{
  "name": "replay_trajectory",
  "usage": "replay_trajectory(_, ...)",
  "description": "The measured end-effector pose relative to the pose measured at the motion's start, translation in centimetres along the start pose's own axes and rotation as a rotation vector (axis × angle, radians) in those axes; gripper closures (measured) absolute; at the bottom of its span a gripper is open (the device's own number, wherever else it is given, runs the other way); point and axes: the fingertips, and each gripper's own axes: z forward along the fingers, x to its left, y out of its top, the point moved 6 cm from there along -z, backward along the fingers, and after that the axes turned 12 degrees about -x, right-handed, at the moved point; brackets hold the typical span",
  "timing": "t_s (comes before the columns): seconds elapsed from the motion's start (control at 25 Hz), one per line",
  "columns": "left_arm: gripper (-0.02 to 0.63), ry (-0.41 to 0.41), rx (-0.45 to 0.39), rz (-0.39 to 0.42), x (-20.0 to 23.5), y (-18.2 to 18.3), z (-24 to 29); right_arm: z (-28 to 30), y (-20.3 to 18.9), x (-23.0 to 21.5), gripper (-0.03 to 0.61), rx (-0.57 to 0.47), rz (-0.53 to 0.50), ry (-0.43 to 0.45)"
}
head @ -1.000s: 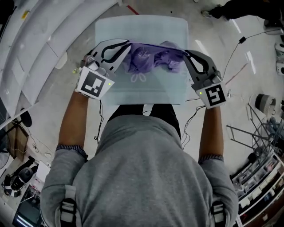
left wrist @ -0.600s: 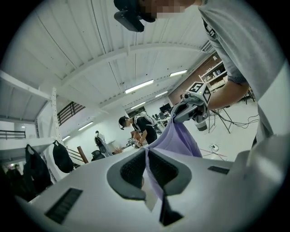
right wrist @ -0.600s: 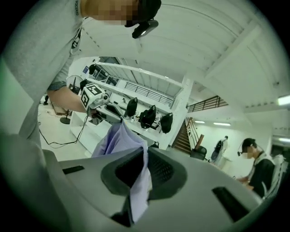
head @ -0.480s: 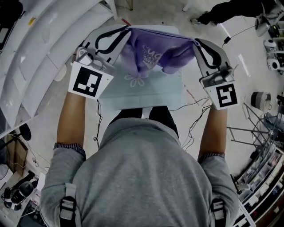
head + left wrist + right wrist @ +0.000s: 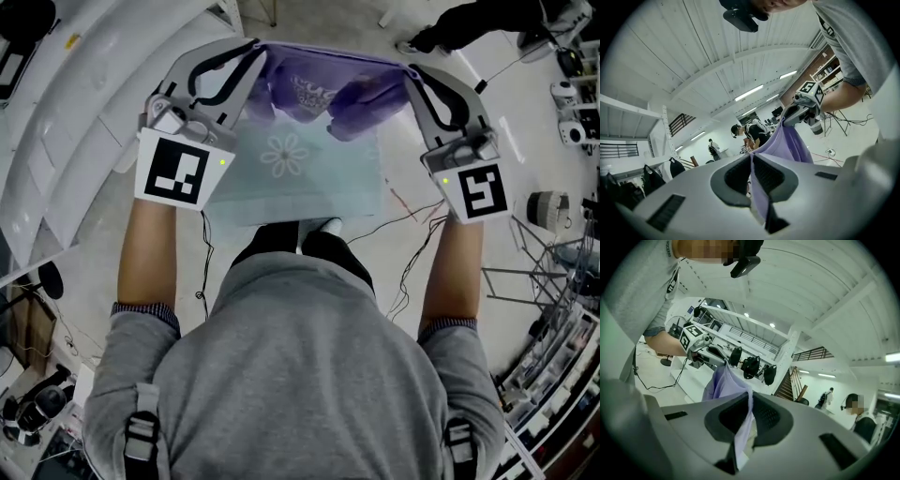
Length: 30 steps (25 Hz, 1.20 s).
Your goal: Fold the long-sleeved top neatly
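the person is holding the purple long-sleeved top (image 5: 323,94) up in the air, strung between the two grippers. the left gripper (image 5: 752,164) is pinching almost fully closed on a thin edge of the cloth, which is passing through the narrow slit between its fingers and running out ahead of them toward the other hand. the right gripper (image 5: 749,404) is gripping the same way, its jaws nearly together with a fold of purple fabric clamped between the pads. the stretch of edge between the two sets of fingertips is pulling fairly taut, while the rest of the garment is hanging below the fingers in a bunched, twisted mass. it seems to be hanging clear of the table (image 5: 319,192), which is lying beneath the fingertips and back toward the person.

this looks like the opening step: lifting the top to let it drop open before spreading it out, with no fold made yet. the next move is probably calling for both pinches to hold firm, the hands to be kept wide apart so the edge is not sagging, and the cloth to be lowered and drawn across the table so the body and sleeves are landing flat rather than crumpled.
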Motion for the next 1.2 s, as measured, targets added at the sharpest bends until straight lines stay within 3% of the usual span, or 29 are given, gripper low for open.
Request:
replay_trajectory(0.2,0.575,0.045,0.017,0.020,-1.8,2.2,-1.7,-1.7,1.3,1.3,0.546,-0.026,-0.007,0.034)
replay_trajectory(0.56,0.576,0.108,0.070,0.088,-8.3,9.2,-6.9,-8.5,5.2,6.4,0.546,-0.111,0.008,0.107)
replay_trajectory(0.84,0.577,0.140,0.111,0.065,-13.8,11.8,-11.8,-13.1,6.7,11.5,0.546,-0.123,0.026,0.154)
replay_trajectory(1.0,0.575,0.145,0.134,0.021,-15.3,11.1,-12.5,-13.6,5.6,12.6,0.546,-0.102,0.043,0.176)
replay_trajectory(1.2,0.575,0.111,0.208,-0.075,-15.9,5.1,-11.9,-11.7,-0.1,13.7,0.545,0.019,0.097,0.251)
